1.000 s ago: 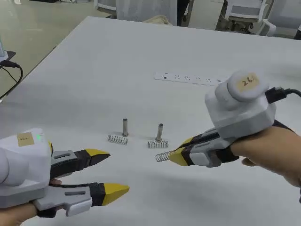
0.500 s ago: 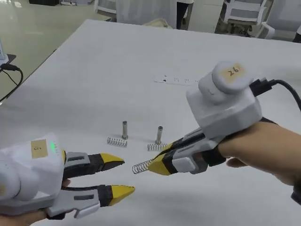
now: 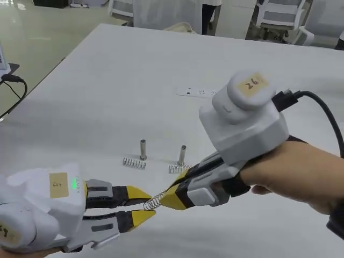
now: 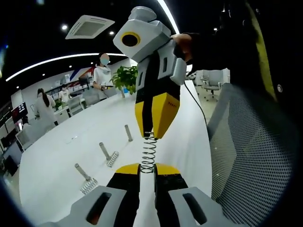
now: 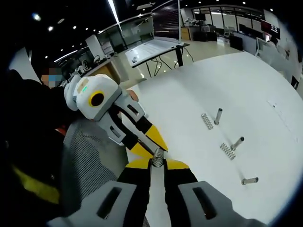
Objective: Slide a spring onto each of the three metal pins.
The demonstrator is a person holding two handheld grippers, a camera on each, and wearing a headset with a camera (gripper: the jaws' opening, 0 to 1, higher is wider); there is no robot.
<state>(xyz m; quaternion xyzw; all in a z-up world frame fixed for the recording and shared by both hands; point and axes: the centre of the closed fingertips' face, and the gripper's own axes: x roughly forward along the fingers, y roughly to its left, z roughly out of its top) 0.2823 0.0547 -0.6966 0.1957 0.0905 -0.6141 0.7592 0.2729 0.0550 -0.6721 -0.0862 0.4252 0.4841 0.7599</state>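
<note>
Spring (image 3: 156, 199) spans the grippers: right gripper (image 3: 167, 200) jaws clamp one end; left gripper (image 3: 149, 206) jaws closely flank the other, grip unclear.

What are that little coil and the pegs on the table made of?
Spring: thin silvery wire, probably steel; it glints, bare and unpainted. Pins: grey metal, likely steel, with a smooth, dull satin finish.
</note>
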